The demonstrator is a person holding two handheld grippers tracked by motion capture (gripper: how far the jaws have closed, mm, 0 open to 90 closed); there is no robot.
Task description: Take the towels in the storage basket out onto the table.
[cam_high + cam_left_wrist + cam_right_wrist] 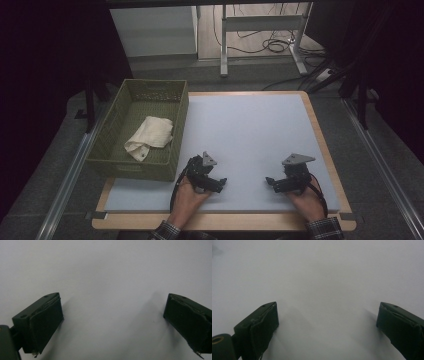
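Both claws rest near the front edge of the counter [250, 125], empty and spread wide. Farthest left, a green basket [112, 157] sits at the counter's left side, and a cream cloth [150, 136] lies crumpled inside it, toward the near end and against the right wall. The cloth looks soft, light and limp; it should bunch rather than slide, so a pinch on a raised fold near its middle seems the safest hold, reached from above, since the basket walls stand higher than the cloth all round.

Next comes the left claw [221, 184], just beside the basket's near right corner, jaws apart with bare pale surface between them in the left gripper view. It is the nearer one to the cloth, though it would probably need to lift over the basket rim to get in.

Further right, the right claw [270, 182] also stands open over bare counter, well apart from the basket. Between and beyond the two claws the pale surface offers broad open room for laying the cloth down.
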